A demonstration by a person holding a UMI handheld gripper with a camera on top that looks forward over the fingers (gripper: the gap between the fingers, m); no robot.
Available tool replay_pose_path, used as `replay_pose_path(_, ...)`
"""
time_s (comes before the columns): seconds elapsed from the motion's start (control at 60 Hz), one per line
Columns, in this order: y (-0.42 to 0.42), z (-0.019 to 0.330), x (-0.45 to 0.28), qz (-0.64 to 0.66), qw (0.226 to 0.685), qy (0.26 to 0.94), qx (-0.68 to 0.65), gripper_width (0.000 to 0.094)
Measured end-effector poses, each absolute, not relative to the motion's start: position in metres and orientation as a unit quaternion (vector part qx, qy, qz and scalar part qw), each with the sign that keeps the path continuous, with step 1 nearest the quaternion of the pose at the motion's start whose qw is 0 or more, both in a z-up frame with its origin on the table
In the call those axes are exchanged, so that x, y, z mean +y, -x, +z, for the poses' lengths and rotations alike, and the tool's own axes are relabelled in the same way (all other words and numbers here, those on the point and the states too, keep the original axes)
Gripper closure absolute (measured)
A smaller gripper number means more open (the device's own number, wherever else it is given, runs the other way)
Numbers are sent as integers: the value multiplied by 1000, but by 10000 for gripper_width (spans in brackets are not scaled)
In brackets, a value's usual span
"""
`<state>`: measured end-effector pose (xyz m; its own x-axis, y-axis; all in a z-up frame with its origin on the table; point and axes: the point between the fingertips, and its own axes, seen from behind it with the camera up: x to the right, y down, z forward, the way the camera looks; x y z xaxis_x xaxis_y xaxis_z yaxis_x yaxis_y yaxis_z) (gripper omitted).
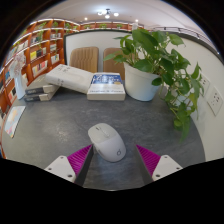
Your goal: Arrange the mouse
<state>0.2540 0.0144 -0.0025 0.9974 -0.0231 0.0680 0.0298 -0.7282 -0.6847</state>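
Observation:
A white computer mouse lies on the grey table, between and just ahead of my fingertips. My gripper is open: the left magenta pad and the right magenta pad stand wide apart. The mouse's near end sits between the pads, closer to the left one, with a gap at each side. It rests on the table on its own.
A potted green plant in a white pot stands beyond the mouse to the right. Books and papers lie at the table's far side. Bookshelves line the wall at the left.

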Motion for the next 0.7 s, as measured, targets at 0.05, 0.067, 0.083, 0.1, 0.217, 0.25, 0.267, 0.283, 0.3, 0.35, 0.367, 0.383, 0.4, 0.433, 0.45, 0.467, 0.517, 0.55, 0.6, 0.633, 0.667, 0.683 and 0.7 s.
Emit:
replay_pose_path(0.05,-255,-6,28,-25,363,931,-6,125)
replay_pose_path(0.067,-254,-7,31,-21,362,932,-4,141)
replay_pose_path(0.083,-254,-8,35,-15,360,933,-2,152)
replay_pose_path(0.1,-254,-10,39,-11,360,933,2,164)
replay_pose_path(0.217,-257,-11,65,-1,360,933,10,254)
replay_pose_path(0.25,-258,-11,71,-1,360,933,14,281)
replay_pose_path(0.267,-259,-11,74,-2,360,933,17,302)
replay_pose_path(0.283,-260,-12,76,-1,359,933,20,315)
replay_pose_path(0.3,-261,-11,78,-2,359,933,23,337)
replay_pose_path(0.35,-264,-12,83,-7,359,933,33,403)
replay_pose_path(0.367,-264,-12,84,-8,359,933,36,405)
replay_pose_path(0.383,-264,-12,85,-8,360,932,38,415)
replay_pose_path(0.4,-264,-12,86,-9,360,932,39,418)
replay_pose_path(0.433,-265,-12,87,-11,359,932,41,436)
replay_pose_path(0.45,-265,-12,87,-11,360,932,44,439)
replay_pose_path(0.467,-265,-12,87,-11,360,931,48,440)
replay_pose_path(0.517,-267,-11,88,-14,364,929,58,479)
replay_pose_path(0.55,-267,-11,89,-17,368,928,59,496)
replay_pose_path(0.6,-267,-10,90,-19,374,925,59,525)
replay_pose_path(0.633,-267,-10,90,-20,375,925,60,549)
replay_pose_path(0.667,-267,-11,90,-22,372,926,62,562)
replay_pose_path(0.683,-267,-11,90,-23,371,926,62,563)
replay_pose_path(0.7,-267,-11,89,-23,368,927,62,564)
